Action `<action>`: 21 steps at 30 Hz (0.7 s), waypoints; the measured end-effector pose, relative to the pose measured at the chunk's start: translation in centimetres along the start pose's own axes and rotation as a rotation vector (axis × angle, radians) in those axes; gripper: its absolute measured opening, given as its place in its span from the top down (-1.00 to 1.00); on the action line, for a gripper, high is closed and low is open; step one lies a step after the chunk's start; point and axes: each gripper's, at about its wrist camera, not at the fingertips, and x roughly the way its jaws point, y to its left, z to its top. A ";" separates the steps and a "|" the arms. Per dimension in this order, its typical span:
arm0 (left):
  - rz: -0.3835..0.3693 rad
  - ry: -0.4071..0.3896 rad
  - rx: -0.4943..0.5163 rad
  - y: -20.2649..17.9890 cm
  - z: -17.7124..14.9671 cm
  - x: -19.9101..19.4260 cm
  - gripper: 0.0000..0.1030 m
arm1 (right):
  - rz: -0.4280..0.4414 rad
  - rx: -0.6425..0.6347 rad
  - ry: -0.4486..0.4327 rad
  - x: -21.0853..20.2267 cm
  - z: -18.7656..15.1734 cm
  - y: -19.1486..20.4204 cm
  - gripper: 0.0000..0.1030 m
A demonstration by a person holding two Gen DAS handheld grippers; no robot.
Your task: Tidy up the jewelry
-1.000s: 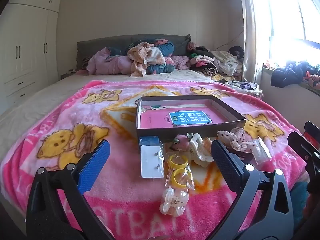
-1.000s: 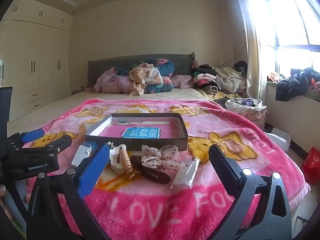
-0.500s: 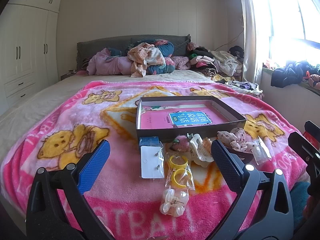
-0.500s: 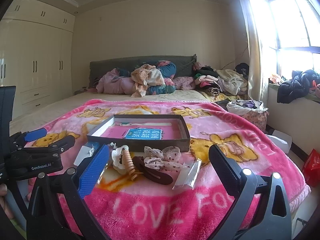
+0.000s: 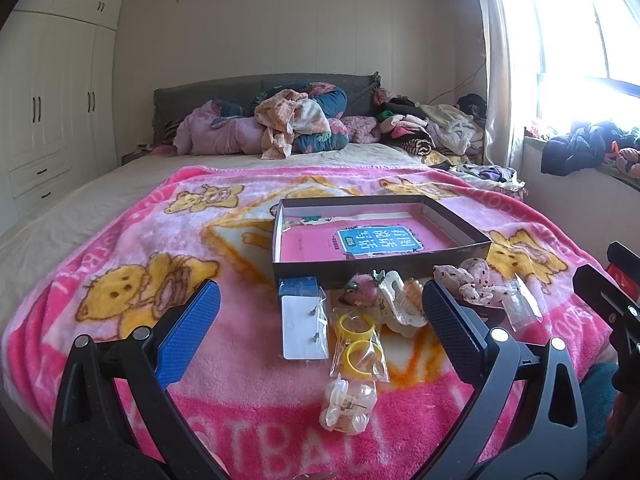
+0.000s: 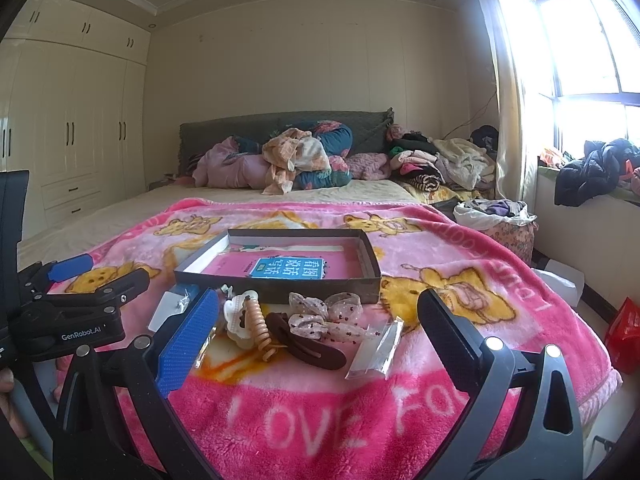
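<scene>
Hiding part of the earring card [image 6: 173, 307], right gripper [image 6: 318, 330] & left gripper [image 5: 320, 328] jaws wide, empty.

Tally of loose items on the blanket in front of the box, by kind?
Bagged yellow rings: 2
Hair clips: 3 (white claw, brown barrette, beaded tan clip)
Dotted fabric bow: 1
White earring card: 1
Pink fuzzy piece: 1
Clear plastic packets: 2 (pale beads, flat sleeve)
Total: 10
</scene>
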 end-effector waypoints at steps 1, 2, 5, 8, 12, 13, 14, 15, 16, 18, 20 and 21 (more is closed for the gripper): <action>0.000 0.000 0.001 0.0 -0.1 -0.1 -0.79 | 0.001 0.000 0.001 0.0 0.0 0.0 -0.88; 0.001 0.000 0.001 0.0 0.0 0.0 -0.79 | 0.001 0.000 0.001 0.0 0.0 0.0 -0.88; 0.001 -0.002 0.002 0.0 -0.1 -0.1 -0.79 | 0.001 -0.002 0.000 0.0 0.0 0.0 -0.88; 0.000 -0.003 0.002 0.0 0.0 0.0 -0.79 | 0.001 -0.002 0.000 0.0 0.0 0.1 -0.88; 0.000 -0.004 0.002 0.0 0.0 -0.1 -0.79 | 0.000 -0.003 -0.002 -0.1 0.1 0.1 -0.88; 0.000 -0.004 0.002 0.0 -0.1 -0.1 -0.79 | 0.000 -0.003 -0.002 -0.1 0.1 0.1 -0.88; 0.001 -0.004 0.004 -0.1 -0.1 -0.1 -0.79 | 0.001 -0.002 -0.002 -0.1 0.1 0.1 -0.88; 0.001 -0.003 0.004 0.0 0.0 -0.1 -0.79 | 0.000 -0.002 -0.002 -0.1 0.1 0.1 -0.88; 0.000 -0.005 0.003 0.0 -0.1 -0.1 -0.79 | -0.001 -0.003 -0.003 -0.1 0.1 0.1 -0.88; 0.001 -0.005 0.003 -0.1 -0.1 -0.1 -0.79 | 0.001 -0.003 -0.002 -0.1 0.1 0.1 -0.88; 0.001 -0.005 0.003 -0.1 -0.1 -0.1 -0.79 | 0.001 -0.003 -0.002 -0.1 0.1 0.1 -0.88; 0.002 -0.006 0.004 -0.1 -0.1 -0.1 -0.79 | 0.000 -0.003 -0.002 -0.1 0.1 0.1 -0.88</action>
